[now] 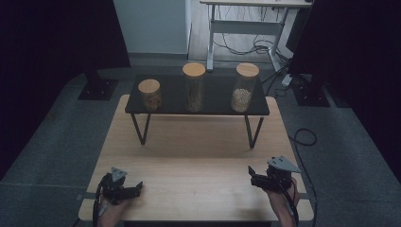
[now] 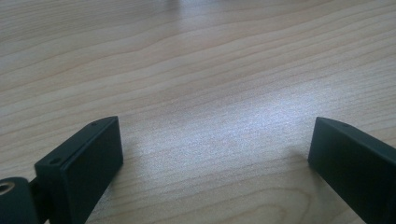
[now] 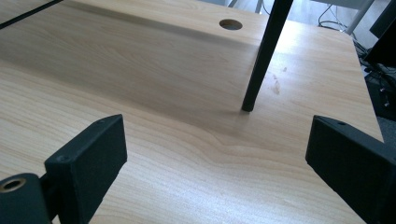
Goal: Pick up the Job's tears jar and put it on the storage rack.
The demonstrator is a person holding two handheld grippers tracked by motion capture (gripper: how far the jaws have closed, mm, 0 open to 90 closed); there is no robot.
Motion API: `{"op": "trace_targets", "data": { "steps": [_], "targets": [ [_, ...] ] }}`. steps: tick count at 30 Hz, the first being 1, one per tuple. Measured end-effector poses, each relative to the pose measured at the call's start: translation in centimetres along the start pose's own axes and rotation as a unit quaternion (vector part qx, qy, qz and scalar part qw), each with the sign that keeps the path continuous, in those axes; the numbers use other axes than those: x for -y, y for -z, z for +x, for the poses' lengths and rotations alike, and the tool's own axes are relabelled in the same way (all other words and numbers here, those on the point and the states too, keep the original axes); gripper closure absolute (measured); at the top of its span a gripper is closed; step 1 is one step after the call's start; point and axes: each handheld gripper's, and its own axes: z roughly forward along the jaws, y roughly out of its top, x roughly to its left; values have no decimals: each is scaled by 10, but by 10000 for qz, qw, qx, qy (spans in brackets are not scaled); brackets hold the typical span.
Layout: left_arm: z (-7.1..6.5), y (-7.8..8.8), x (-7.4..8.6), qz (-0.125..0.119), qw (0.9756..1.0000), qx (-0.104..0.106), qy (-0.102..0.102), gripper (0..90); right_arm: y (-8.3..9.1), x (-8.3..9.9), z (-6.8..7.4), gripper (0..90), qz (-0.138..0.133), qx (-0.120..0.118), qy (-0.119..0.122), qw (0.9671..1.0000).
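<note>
Pale wooden table (image 1: 198,156) carries a black shelf (image 1: 217,101) with three jars (image 1: 194,87), well apart from both grippers. Left gripper (image 1: 137,188) and right gripper (image 1: 250,174) sit spread wide, apparently empty, low over bare wood.

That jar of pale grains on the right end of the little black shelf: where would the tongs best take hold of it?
Probably around the glass body of the right jar, below its wooden lid. It stands upright near the front edge of the black shelf, so the right tongs, open now, could come in level from the front, jaws either side. The middle jar stands well apart, leaving room.
</note>
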Motion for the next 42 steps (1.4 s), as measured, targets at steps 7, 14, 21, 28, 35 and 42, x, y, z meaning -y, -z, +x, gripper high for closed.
{"op": "trace_targets", "data": {
  "steps": [7, 14, 21, 28, 35, 42],
  "targets": [
    [0, 0, 0, -2, 10000, 5, -5, 27, -4, 8, 1, 47, 81, -15, -29, 10000],
    [0, 0, 0, -2, 10000, 9, -8, 27, -6, 15, 2, 47, 135, -7, -42, 9999],
    [0, 0, 0, -1, 10000, 9, -9, 27, -11, 23, 2, 47, 217, 21, -74, 9997],
    [0, 0, 0, -2, 10000, 10, -9, 27, -14, 27, 3, 47, 256, 74, -69, 9996],
    [0, 0, 0, -2, 10000, 11, -11, 27, -19, 35, 3, 49, 344, 109, -94, 9993],
    [0, 0, 0, -2, 10000, 11, -11, 27, -23, 43, 3, 50, 432, 143, -130, 9989]
  ]
}}
